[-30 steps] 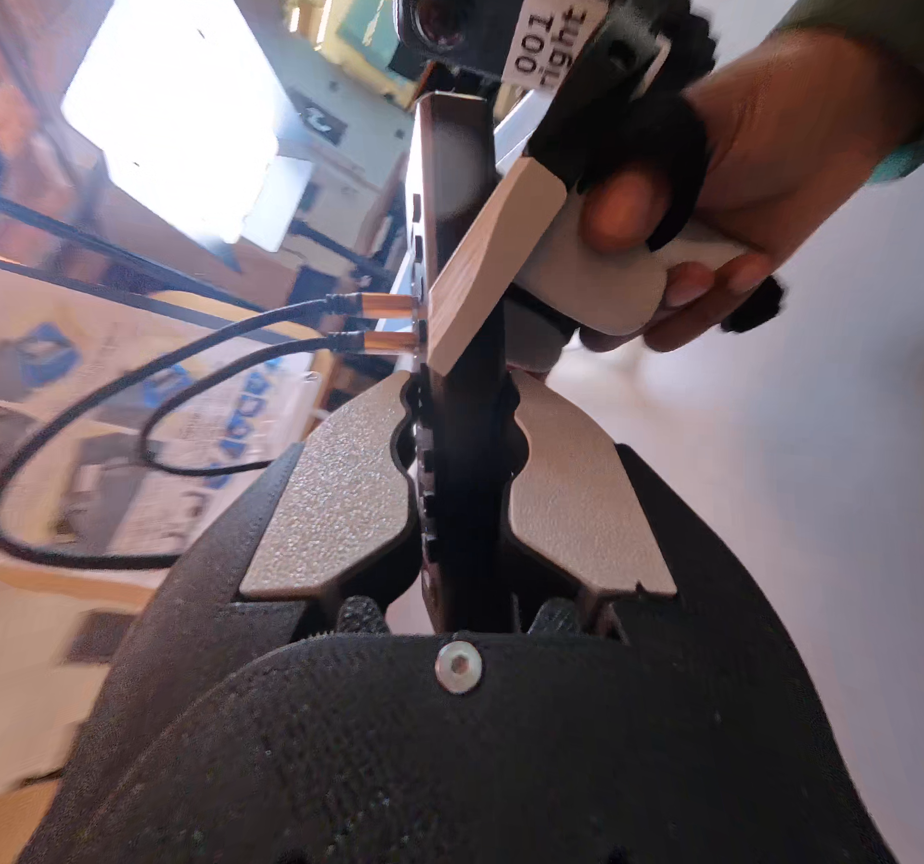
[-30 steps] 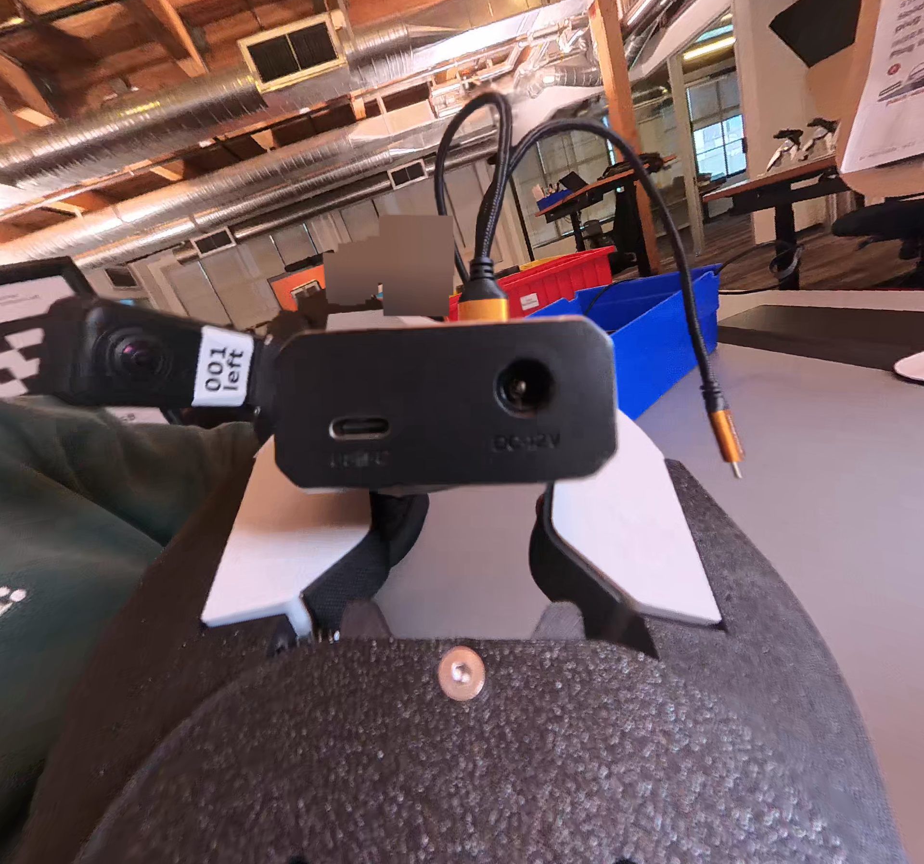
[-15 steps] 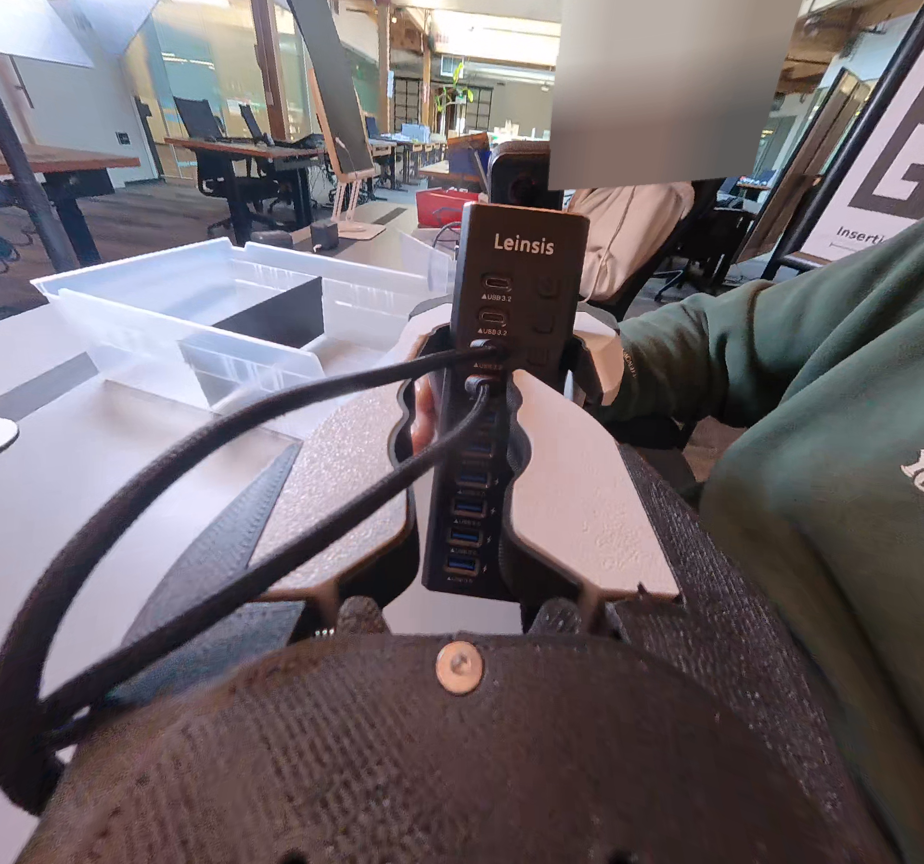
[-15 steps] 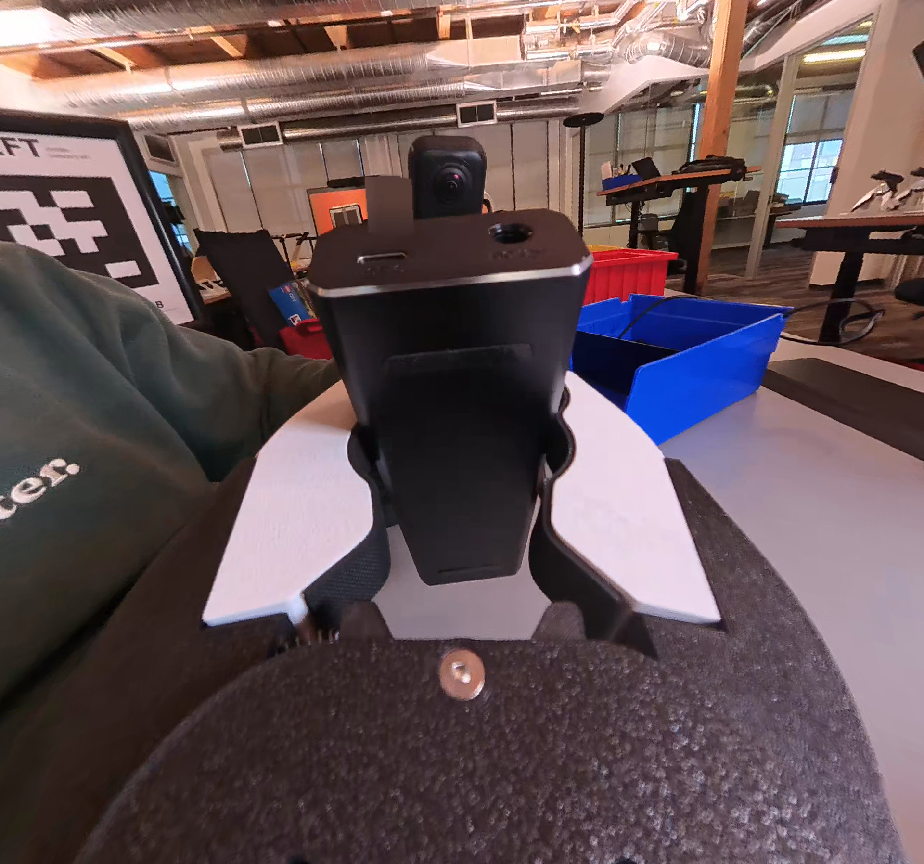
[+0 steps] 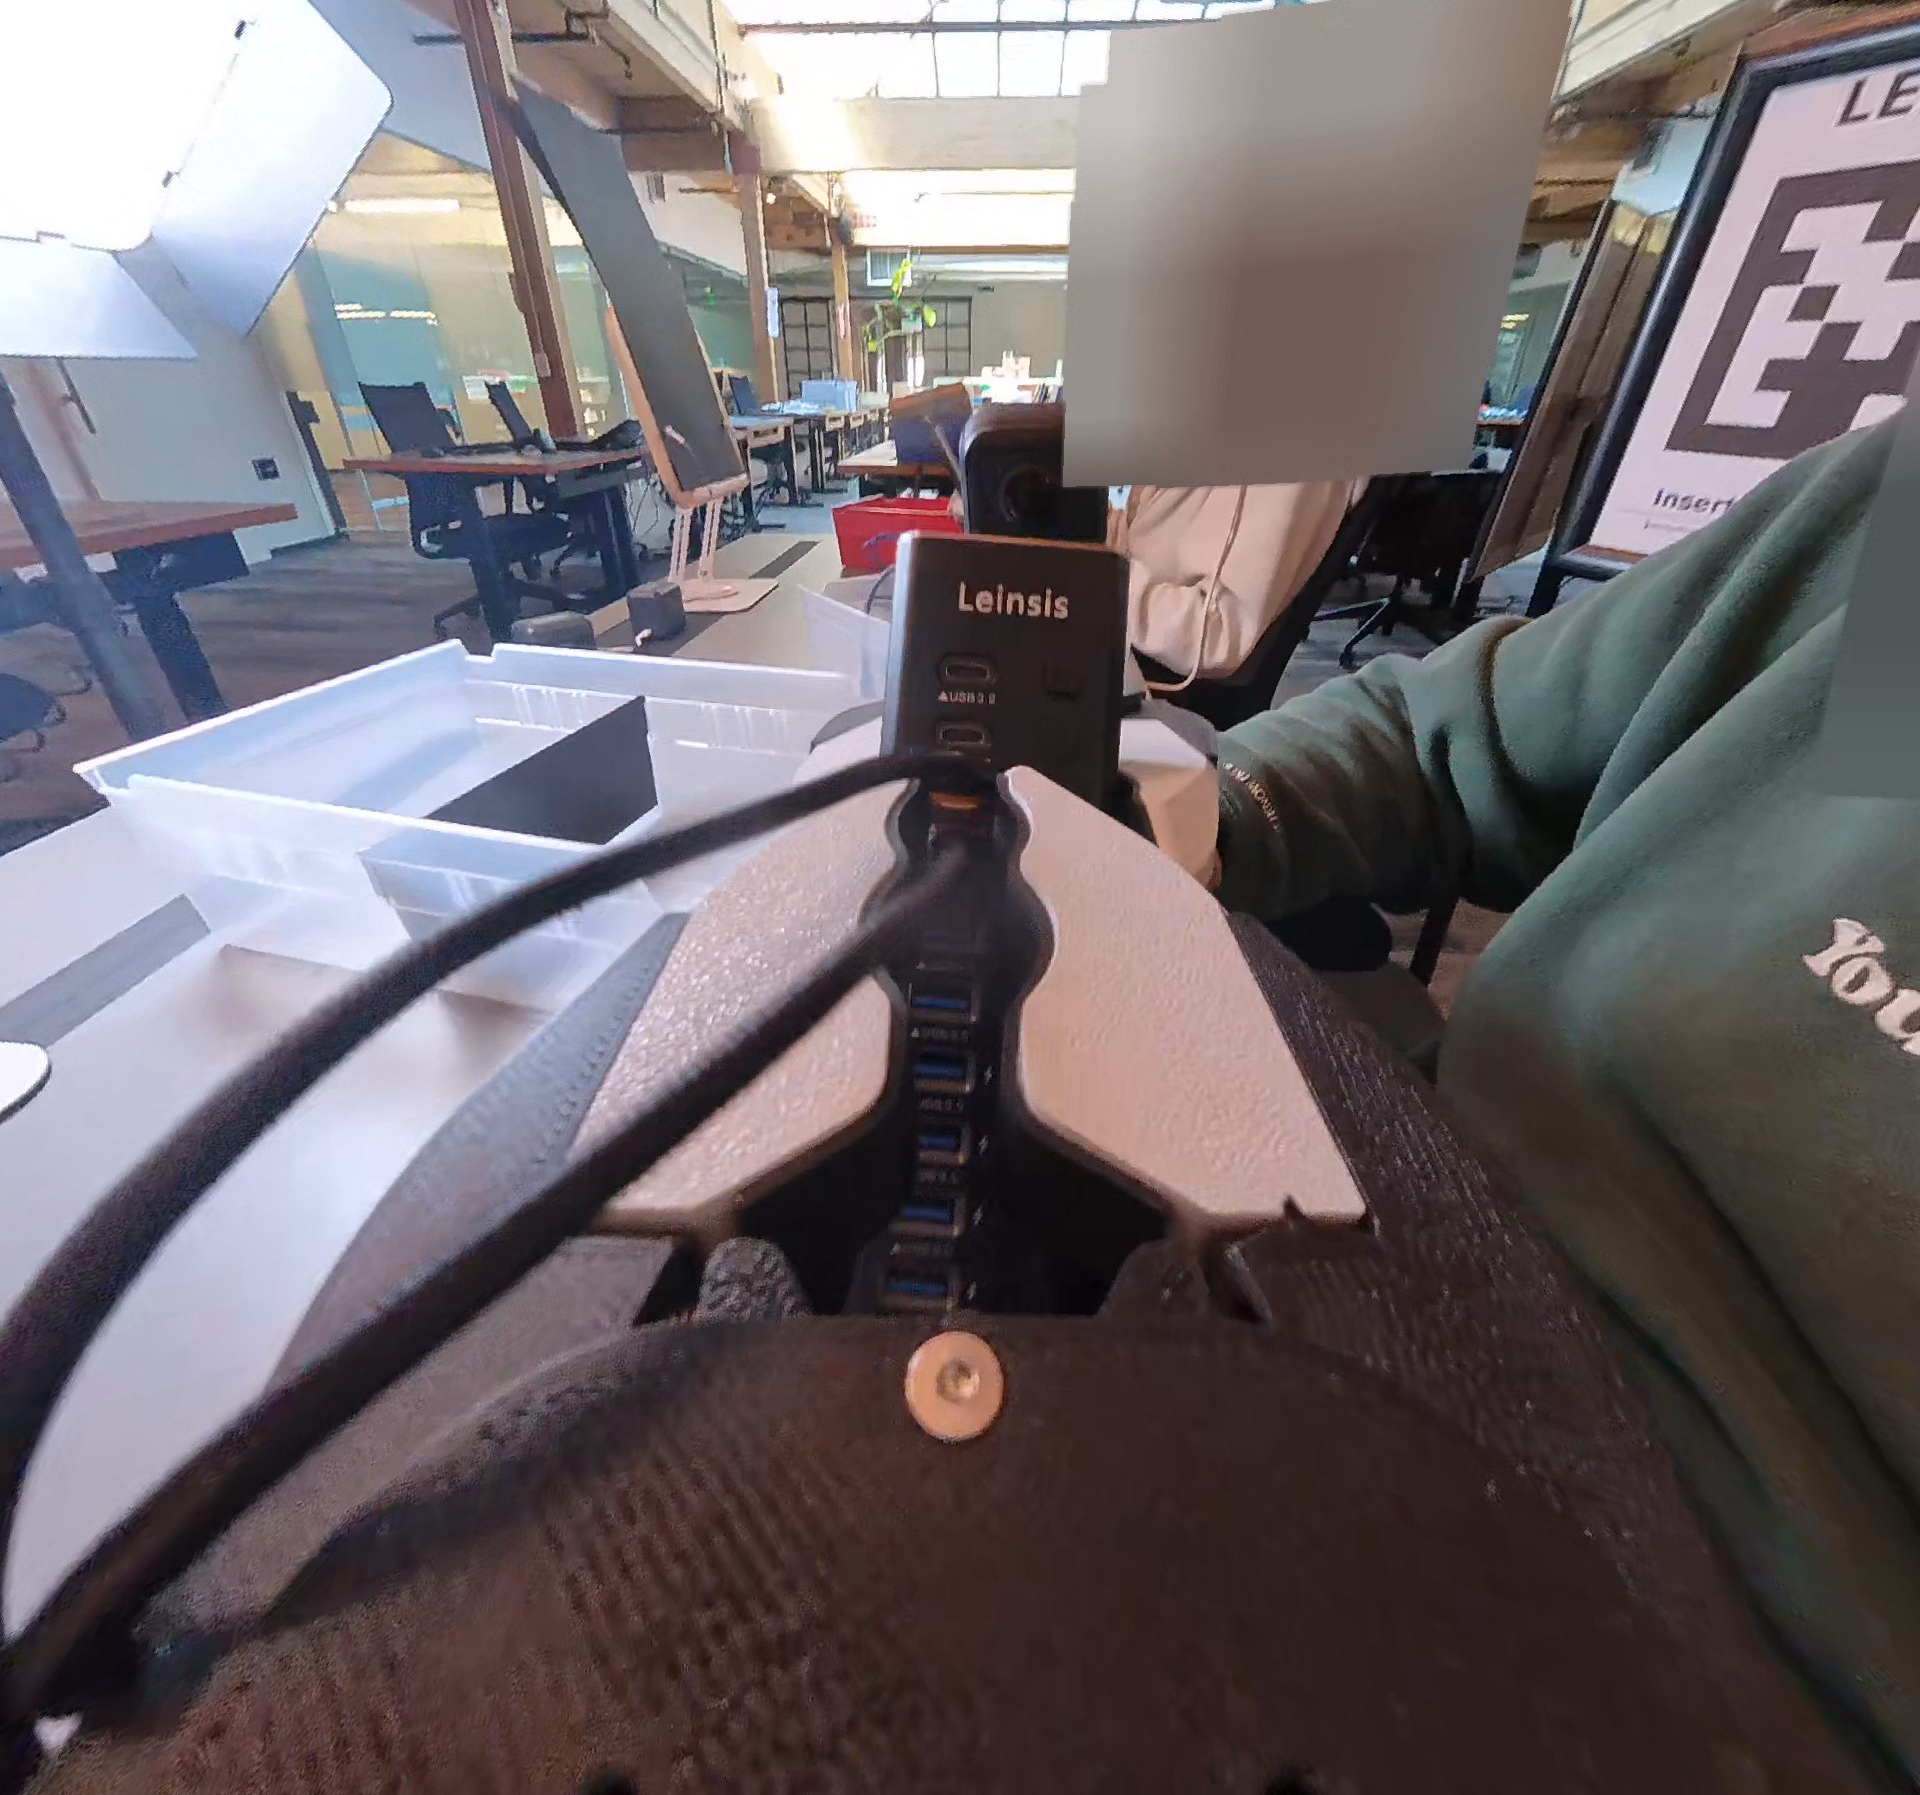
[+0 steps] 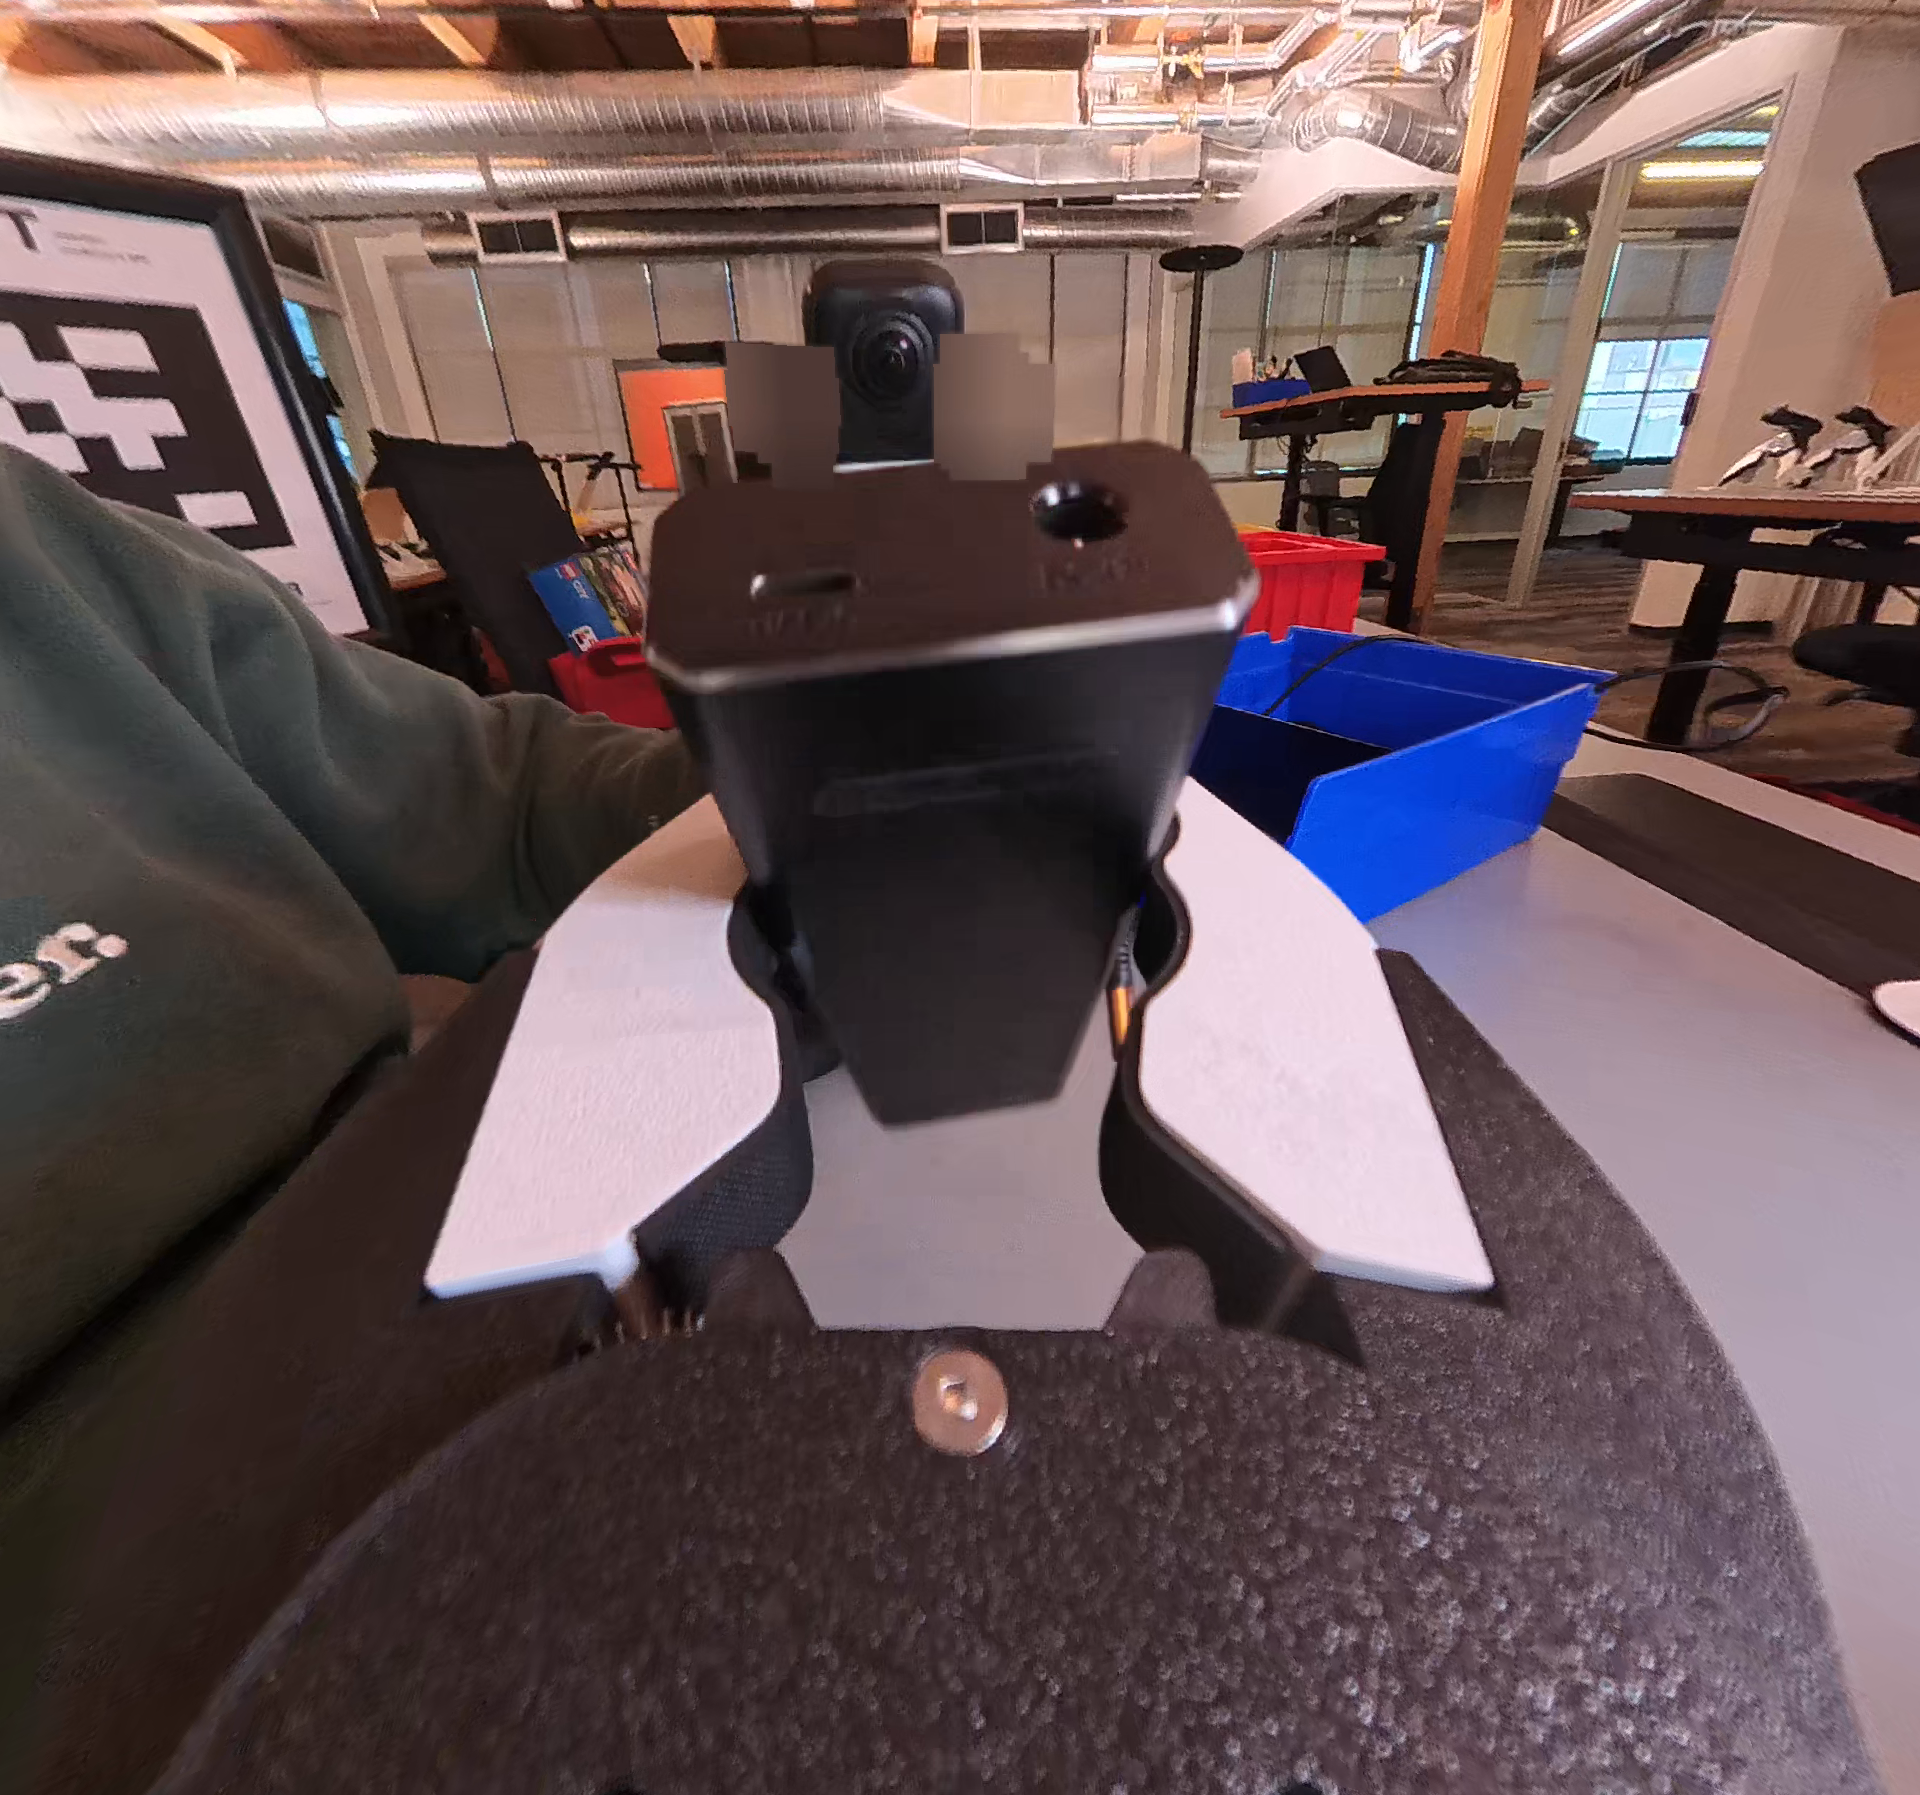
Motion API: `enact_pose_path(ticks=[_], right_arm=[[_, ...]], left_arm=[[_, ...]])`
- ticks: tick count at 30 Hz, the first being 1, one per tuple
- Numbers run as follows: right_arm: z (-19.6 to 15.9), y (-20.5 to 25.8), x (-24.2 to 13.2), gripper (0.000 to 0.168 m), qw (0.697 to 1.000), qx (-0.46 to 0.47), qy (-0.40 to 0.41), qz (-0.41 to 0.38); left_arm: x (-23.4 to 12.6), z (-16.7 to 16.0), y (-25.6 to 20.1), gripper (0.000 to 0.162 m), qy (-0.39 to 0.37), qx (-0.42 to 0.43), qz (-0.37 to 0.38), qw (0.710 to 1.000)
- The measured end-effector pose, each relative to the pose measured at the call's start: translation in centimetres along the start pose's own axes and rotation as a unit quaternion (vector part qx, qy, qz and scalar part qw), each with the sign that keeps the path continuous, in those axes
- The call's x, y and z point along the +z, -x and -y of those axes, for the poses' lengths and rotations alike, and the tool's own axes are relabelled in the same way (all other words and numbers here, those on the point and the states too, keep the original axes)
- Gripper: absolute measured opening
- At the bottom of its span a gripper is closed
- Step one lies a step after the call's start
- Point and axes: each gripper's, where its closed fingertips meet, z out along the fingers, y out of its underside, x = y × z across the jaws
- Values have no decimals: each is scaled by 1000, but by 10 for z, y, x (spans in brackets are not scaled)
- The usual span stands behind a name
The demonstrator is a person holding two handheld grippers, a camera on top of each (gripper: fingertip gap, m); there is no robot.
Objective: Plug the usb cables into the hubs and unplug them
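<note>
We see the black hub (image 5: 1013,602) standing upright in the air above the white table (image 5: 62,893), with its front side turned to the left wrist view. The right gripper (image 6: 956,888) holds it from behind: its two white fingers (image 6: 623,1049) are clamped on the two narrow sides of the hub (image 6: 935,706), at its lower half. The top end of the hub, with one flat port and one round socket, points up and a little toward the right wrist camera.

On the front side there is a column of ports, and the lower ones are blue. Two black cables (image 5: 582,904) are plugged into the ports in the middle part of the hub. Both run away to the left and down, across the left finger (image 5: 748,1007) and out of the view.

The left gripper (image 5: 961,795) is in front of the hub. Its jaws are almost together and they close on the orange plug (image 5: 956,802) of the upper cable, just at the face of the hub. The two upper ports above this plug are free.

A person's green sleeve (image 5: 1507,769) is at the right of the left wrist view. A clear plastic bin (image 5: 312,779) stands on the table behind the left gripper. In the right wrist view a blue bin (image 6: 1434,779) stands on the table to the right of the hub, and a red bin (image 6: 1309,582) is behind it.
</note>
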Motion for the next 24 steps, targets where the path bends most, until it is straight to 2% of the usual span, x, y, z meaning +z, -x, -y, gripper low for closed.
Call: enact_pose_path(ticks=[5, 9, 16, 18, 19, 21, 24], right_arm=[[-1, 8, 6, 73, 1000, -30, 8, -5], [-1, 11, 11, 75, 999, -34, 2, 4], [-7, 8, 5, 71, 998, -43, 44, -8], [-4, 5, -1, 71, 998, -41, 45, -9], [-1, 4, -4, 71, 998, -43, 45, -8], [1, 4, -10, 71, 996, -63, 62, -6], [-1, 5, -15, 71, 990, -105, 91, -10]], left_arm=[[-4, 13, -7, 7, -31, -6, -19, 999], [1, 6, -9, 7, -30, -27, -33, 999], [1, 1, -6, 7, -20, -60, -44, 997], [-7, -1, -9, 18, 18, -70, -65, 995], [-13, -3, -14, 27, 51, -71, -80, 993], [-32, -15, -22, 32, 141, -39, -88, 985], [-63, -13, -36, 17, 219, 70, -77, 970]])
